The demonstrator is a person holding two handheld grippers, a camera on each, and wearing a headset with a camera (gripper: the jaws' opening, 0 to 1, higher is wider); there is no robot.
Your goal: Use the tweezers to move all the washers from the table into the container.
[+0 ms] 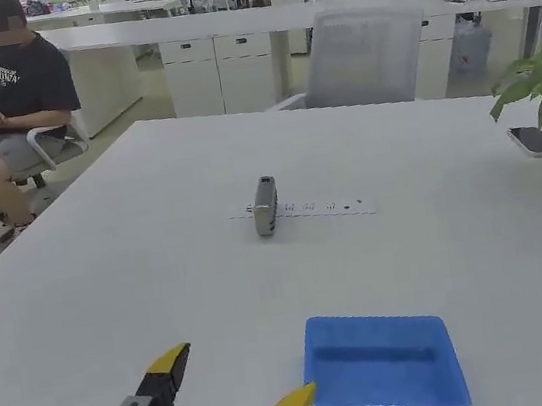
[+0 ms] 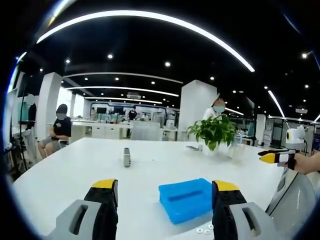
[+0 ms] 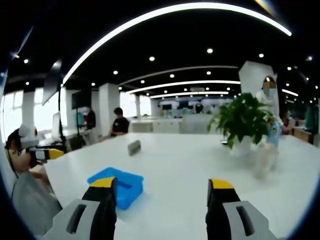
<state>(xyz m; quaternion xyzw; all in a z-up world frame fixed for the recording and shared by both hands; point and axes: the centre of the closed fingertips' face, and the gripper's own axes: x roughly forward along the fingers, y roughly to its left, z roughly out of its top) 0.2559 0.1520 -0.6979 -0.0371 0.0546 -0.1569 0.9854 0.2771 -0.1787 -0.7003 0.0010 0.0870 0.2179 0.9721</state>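
Tabletop [image 1: 139, 272]: white, blue container [image 1: 383, 364] near.
Jaws: left gripper [image 2: 165, 185], right gripper [image 3: 161, 183] — both spread, empty.
Risk: washers [image 2: 202, 230] could skid — careless nudge.

Pretty clearly an open-plan office. There's a big white bench [image 1: 161, 279] with a grey swivel chair [image 1: 361, 54] at top centre and rows of white desks with drawer units [image 1: 217, 69] behind. Someone's sitting [image 1: 15, 108] upper left, with a potted plant [image 1: 541, 74] at the right edge. The left gripper view shows ceiling spotlights [image 2: 167, 64] and long light strips [image 2: 150, 15].
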